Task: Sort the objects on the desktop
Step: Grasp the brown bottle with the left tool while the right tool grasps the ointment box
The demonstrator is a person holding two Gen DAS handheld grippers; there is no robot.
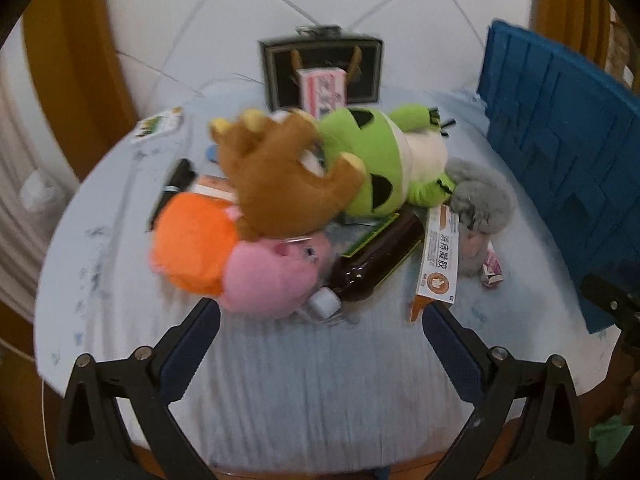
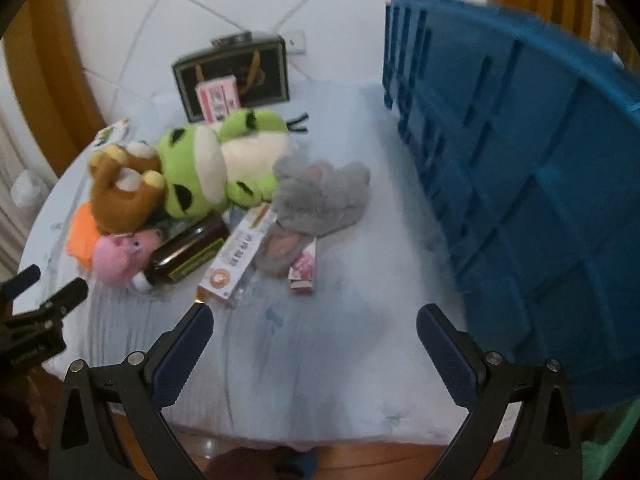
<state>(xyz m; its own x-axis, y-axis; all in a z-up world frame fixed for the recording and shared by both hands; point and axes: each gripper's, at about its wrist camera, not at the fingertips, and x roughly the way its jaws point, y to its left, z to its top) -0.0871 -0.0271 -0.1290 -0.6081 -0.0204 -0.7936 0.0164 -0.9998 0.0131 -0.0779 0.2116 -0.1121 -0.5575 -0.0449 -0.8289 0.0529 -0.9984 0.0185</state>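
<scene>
On the pale blue tablecloth [image 1: 280, 380] we see a pile of objects. Both grippers hover above the near edge, tilted downward: the left gripper [image 1: 320, 322] and the right gripper [image 2: 314, 326] each stand spread wide with nothing between the jaws. From the left wrist view, the brown plush bear [image 1: 280, 176] lies at 12 o'clock, the green plush [image 1: 376, 160] at 1 o'clock, the pink plush [image 1: 272, 276] just ahead at 11 o'clock. A dark bottle [image 1: 376, 258] lies beside an orange-and-white carton [image 1: 438, 260]. A grey plush [image 2: 320, 196] touches the carton. A blue crate [image 2: 520, 184] stands at 2 o'clock.
</scene>
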